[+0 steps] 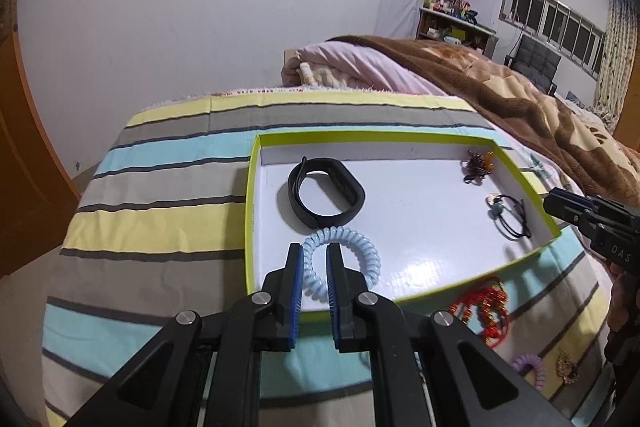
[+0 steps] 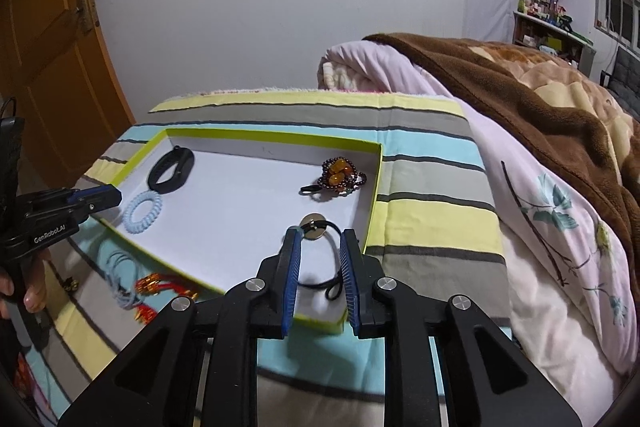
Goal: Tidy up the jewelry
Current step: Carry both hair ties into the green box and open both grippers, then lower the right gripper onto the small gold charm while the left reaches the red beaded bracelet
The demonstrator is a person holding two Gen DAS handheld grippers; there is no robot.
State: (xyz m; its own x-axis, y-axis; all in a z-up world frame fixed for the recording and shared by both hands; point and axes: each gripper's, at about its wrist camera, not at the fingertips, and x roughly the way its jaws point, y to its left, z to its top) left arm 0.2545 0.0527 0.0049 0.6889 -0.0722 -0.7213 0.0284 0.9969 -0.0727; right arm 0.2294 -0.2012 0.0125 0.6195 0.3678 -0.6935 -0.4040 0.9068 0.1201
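A shallow white tray with a lime-green rim [image 1: 251, 187] [image 2: 372, 199] lies on the striped bedspread. In it lie a black wristband [image 1: 326, 193] [image 2: 172, 171], a pale blue spiral hair tie [image 1: 344, 259] [image 2: 142, 213], a dark beaded bracelet with amber beads [image 1: 478, 163] [image 2: 340, 177] and a black hair elastic with a round charm [image 1: 510, 213] [image 2: 320, 227]. My left gripper [image 1: 314, 251] is open, its fingers on either side of the spiral tie's near loop. My right gripper [image 2: 318, 237] is open above the black elastic.
Outside the tray, on the bedspread near its front edge, lie a red and gold beaded piece [image 1: 486, 307] [image 2: 154, 287], a purple spiral tie [image 1: 530, 365], a small gold item [image 1: 568, 371] and a pale blue cord [image 2: 120, 279]. A brown blanket [image 1: 520, 95] is heaped to the right.
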